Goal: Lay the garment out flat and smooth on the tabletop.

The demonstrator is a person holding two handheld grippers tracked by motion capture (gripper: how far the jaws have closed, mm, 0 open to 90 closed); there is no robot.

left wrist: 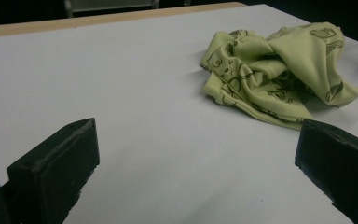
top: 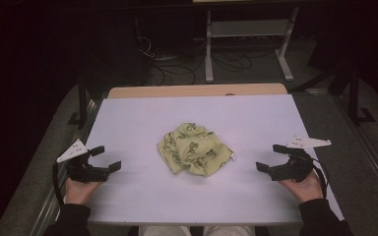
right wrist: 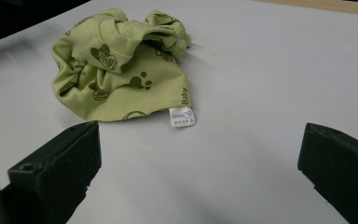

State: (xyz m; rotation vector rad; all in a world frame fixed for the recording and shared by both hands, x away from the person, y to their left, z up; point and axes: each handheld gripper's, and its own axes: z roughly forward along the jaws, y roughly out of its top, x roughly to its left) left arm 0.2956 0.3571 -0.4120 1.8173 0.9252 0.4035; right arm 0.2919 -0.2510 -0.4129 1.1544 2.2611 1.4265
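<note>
A crumpled light-green cloth with dark printed figures lies bunched in the middle of the white table. My left gripper rests near the table's left edge, open and empty, its jaws aimed toward the cloth. At the right edge my right gripper is also open with nothing in it. In the right gripper view the cloth lies ahead to the left, a small white label hanging at its near hem. Both grippers stay well apart from the cloth.
A tan wooden strip runs along the table's far edge. Beyond it, on a dark floor, stand a white metal frame and loose cables. A dark stand is at the right.
</note>
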